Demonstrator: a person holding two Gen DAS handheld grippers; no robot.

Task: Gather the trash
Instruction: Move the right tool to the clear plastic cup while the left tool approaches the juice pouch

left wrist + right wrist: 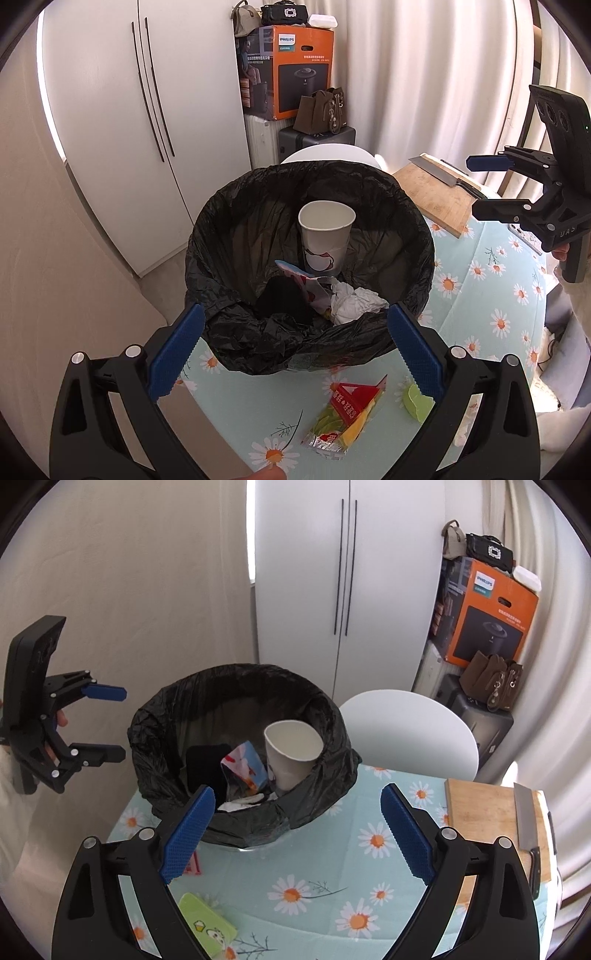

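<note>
A bin lined with a black bag (413, 236) (155, 716) stands on the daisy tablecloth. Inside lie a white paper cup (325, 236) (291, 749), a crumpled tissue (354, 302), a colourful wrapper (314, 291) (245, 766) and a black item (284, 299). On the cloth in front of the bin lie a red and yellow snack wrapper (347, 417) and a green piece (417, 402) (207, 923). My left gripper (295, 354) is open and empty above the near rim; it also shows in the right wrist view (112, 723). My right gripper (297, 834) is open and empty, seen at right in the left wrist view (476, 188).
A wooden cutting board (432, 195) (480, 812) with a cleaver (526, 819) lies at the table's right side. A white chair (406, 727) stands behind the table. A white cabinet (129, 110), stacked boxes (288, 70) and bags stand beyond.
</note>
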